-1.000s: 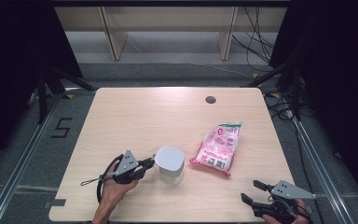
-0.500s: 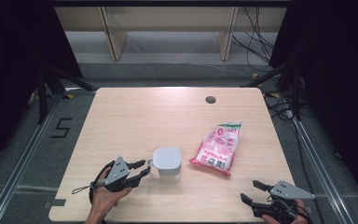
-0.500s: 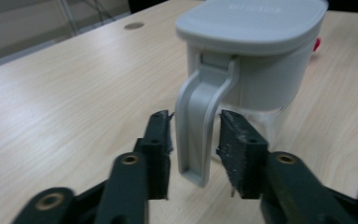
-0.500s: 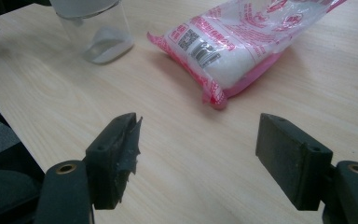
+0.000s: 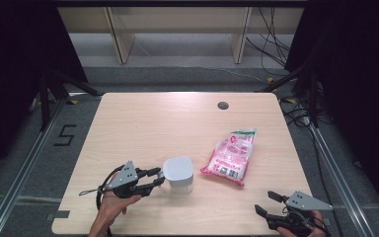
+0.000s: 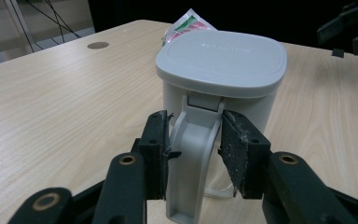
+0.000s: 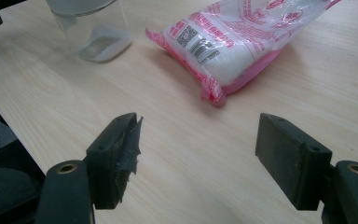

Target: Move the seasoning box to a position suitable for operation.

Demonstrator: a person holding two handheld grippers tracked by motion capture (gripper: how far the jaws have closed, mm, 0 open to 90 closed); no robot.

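Observation:
A clear container with a pale grey lid (image 5: 178,173) (image 6: 221,60) stands near the table's front edge, its handle (image 6: 193,154) pointing at my left gripper (image 5: 157,177) (image 6: 193,140). The jaws sit on either side of that handle; they have just been closing a little, and a thin gap still shows at the right-hand pad, so the gripper is open. A pink and white packet (image 5: 229,157) (image 7: 242,42) lies flat to the right of the container. My right gripper (image 5: 265,202) (image 7: 196,154) rests at the front right corner, open wide and empty, aimed at the packet.
The wooden table (image 5: 177,123) has a round cable hole (image 5: 222,105) at the back right. Dark floor rails and cables run along both sides, and shelving stands beyond the far edge. The container's base (image 7: 93,28) is at the top left of the right gripper view.
My left gripper's jaws, closed on the handle a second ago, now stand apart around it. The hand has drawn back slightly to the left. The container, packet and right gripper have stayed put.

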